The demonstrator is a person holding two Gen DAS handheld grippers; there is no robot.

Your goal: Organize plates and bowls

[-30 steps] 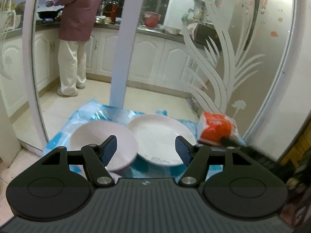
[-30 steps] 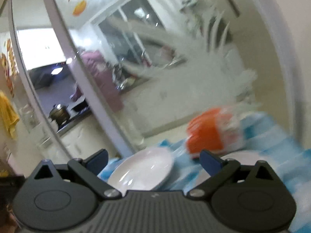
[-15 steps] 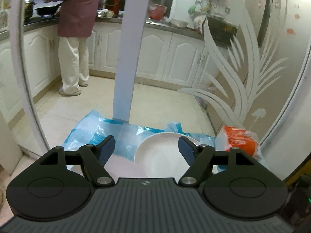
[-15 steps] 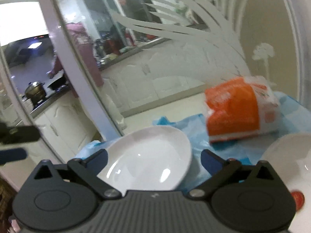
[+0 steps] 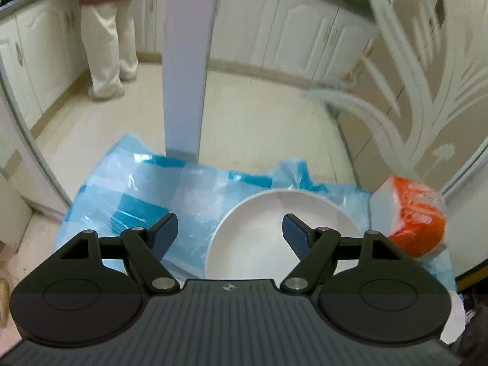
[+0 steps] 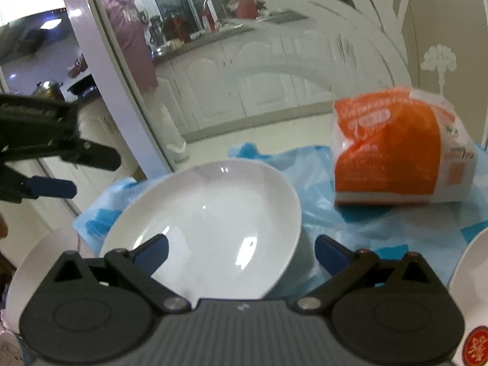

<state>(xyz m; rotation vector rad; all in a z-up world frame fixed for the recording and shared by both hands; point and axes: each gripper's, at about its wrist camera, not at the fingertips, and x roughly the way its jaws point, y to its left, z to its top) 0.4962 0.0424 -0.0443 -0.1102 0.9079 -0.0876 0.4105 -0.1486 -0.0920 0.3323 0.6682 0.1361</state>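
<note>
Blue plastic sheet (image 5: 146, 195) covers surface; white bowl (image 6: 210, 222) ahead of both tools: left tool (image 5: 230, 231) wide, empty; right tool (image 6: 241, 251) wide, empty.

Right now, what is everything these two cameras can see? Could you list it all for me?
Deep plate: one, white, on the blue sheet, right in front of the right gripper.
Second dish: one, white, at the left edge of the right view.
Third dish: one, white with a red mark, at the right edge.
Plastic sheet: one, blue and clear, spread under the dishes.
Packet: one, orange and white, on the sheet to the right of the deep plate.
Glass door: frosted plant pattern, behind the sheet.
Cook: one, pink top, at the kitchen counter.
Cabinets: white, along the kitchen wall.
Left gripper: black, jaws open.
Right gripper: black, jaws open.
</note>
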